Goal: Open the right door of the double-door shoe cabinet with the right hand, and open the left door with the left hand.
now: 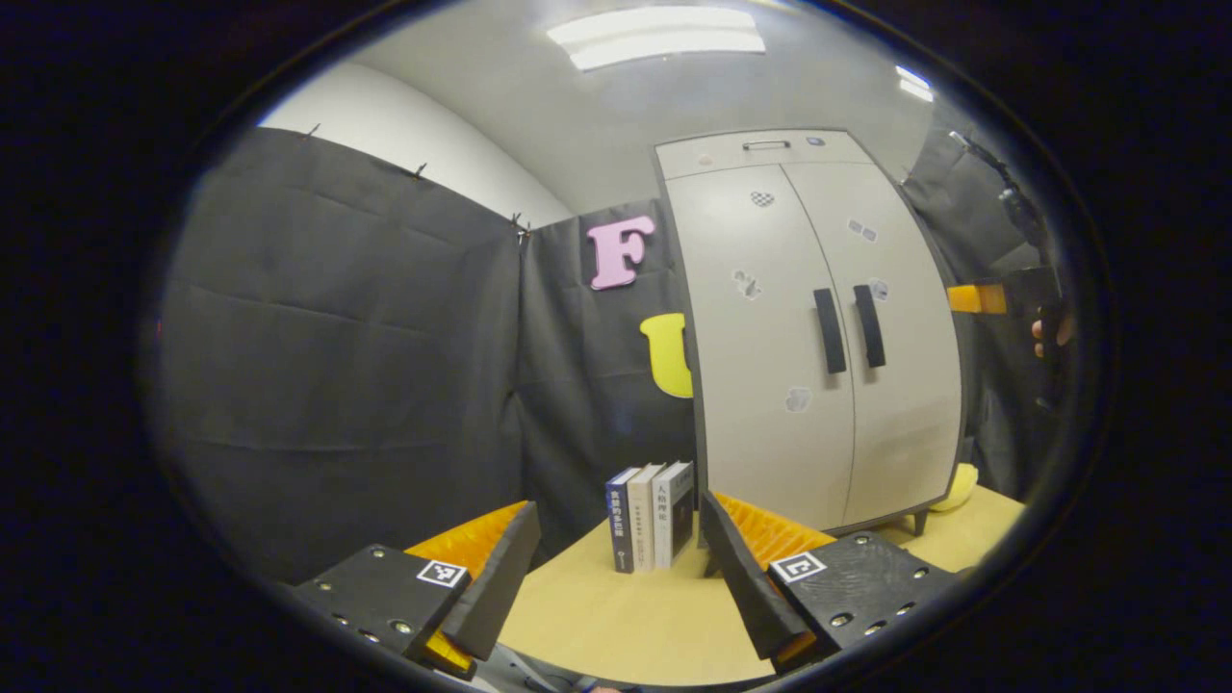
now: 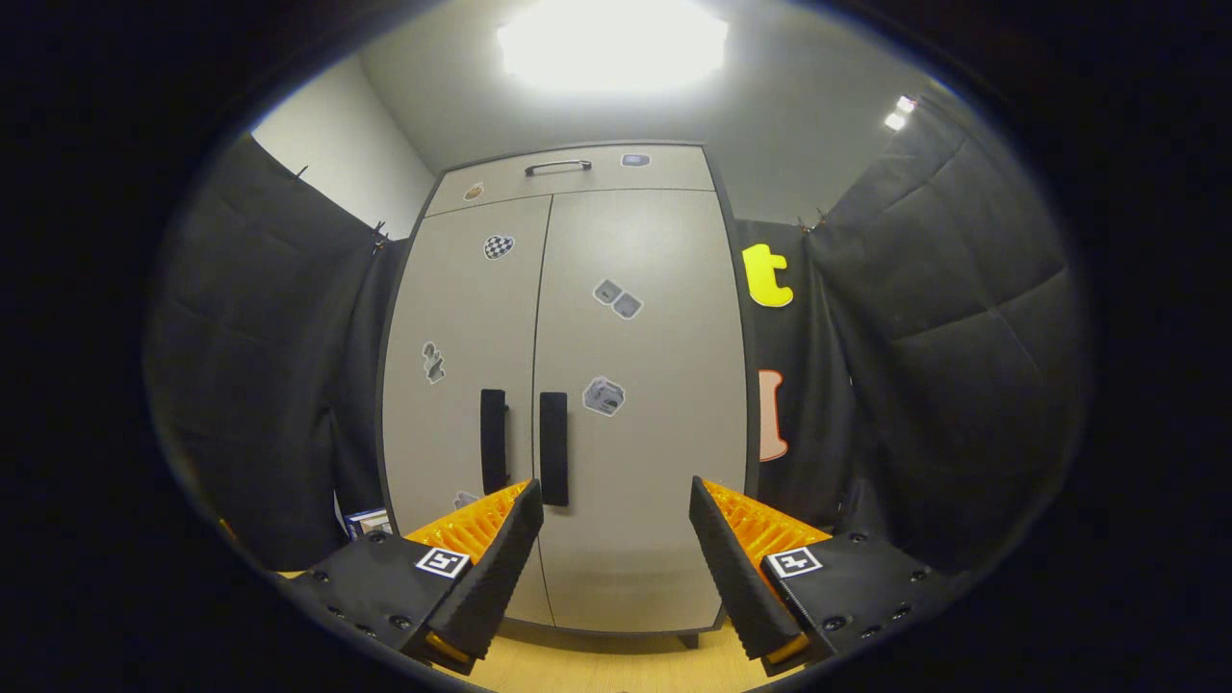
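Both doors shut; cabinet [image 2: 568,385] on table [image 1: 616,616], right of books [image 1: 652,515].
Right gripper [image 2: 616,553] spread, empty, facing right door [image 2: 640,404], short of right handle [image 2: 553,448].
Left gripper [image 1: 621,577] spread, empty, well apart from left door [image 1: 765,337], aimed toward books.
Risks: handles adjacent (left handle [image 2: 493,441] just beside), so wrong-handle grab likely; possible finger slip off slim bar; possible gripper collision at centre.

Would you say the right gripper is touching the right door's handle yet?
Apart. In the right gripper view, the right gripper is open, and the right door's handle stands on the closed door beyond its fingers, with door panel showing between them.
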Demonstrator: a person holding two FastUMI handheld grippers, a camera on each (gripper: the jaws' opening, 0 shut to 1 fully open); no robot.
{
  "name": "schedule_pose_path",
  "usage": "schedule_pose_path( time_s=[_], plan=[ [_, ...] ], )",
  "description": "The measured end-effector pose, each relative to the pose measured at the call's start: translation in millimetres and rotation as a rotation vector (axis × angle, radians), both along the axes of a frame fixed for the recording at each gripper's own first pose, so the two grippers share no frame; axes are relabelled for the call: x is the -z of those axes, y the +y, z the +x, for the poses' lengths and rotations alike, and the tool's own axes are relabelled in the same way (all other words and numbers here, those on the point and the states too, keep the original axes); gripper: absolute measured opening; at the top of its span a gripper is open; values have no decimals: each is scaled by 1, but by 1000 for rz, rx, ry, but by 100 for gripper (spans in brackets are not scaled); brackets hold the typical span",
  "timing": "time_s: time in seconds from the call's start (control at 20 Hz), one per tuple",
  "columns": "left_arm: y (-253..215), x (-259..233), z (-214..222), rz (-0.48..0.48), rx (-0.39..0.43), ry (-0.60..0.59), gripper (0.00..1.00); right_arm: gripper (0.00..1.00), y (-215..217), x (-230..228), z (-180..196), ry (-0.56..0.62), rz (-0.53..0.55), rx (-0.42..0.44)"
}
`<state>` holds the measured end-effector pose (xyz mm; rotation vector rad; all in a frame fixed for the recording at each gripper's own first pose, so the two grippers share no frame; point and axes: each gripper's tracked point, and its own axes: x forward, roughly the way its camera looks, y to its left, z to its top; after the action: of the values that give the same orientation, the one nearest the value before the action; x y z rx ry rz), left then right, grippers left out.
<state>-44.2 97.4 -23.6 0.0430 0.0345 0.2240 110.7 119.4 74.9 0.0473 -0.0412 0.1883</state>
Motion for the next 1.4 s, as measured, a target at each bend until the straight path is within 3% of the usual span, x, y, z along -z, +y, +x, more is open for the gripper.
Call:
schedule_pose_path(
  time_s=[0.75, 1.15, 1.2, 1.25, 1.3, 1.35, 1.4],
  plan=[
    [47, 9, -30, 19, -126, 33, 100, 96, 70, -7, 90, 22, -38, -55],
    [63, 16, -37, 27, -173, 63, 100, 96, 96, 16, 136, 119, -45, -61],
    [64, 16, -38, 29, -176, 66, 100, 90, 96, 21, 141, 132, -38, -57],
    [66, 16, -39, 31, -180, 66, 100, 91, 98, 22, 145, 146, -25, -59],
    [67, 15, -40, 33, -184, 66, 100, 80, 101, 25, 149, 161, -8, -64],
    [69, 15, -41, 36, -187, 66, 100, 81, 102, 27, 153, 178, 9, -61],
    [70, 16, -40, 39, -192, 67, 100, 63, 102, 30, 157, 194, 23, -54]
  ],
)
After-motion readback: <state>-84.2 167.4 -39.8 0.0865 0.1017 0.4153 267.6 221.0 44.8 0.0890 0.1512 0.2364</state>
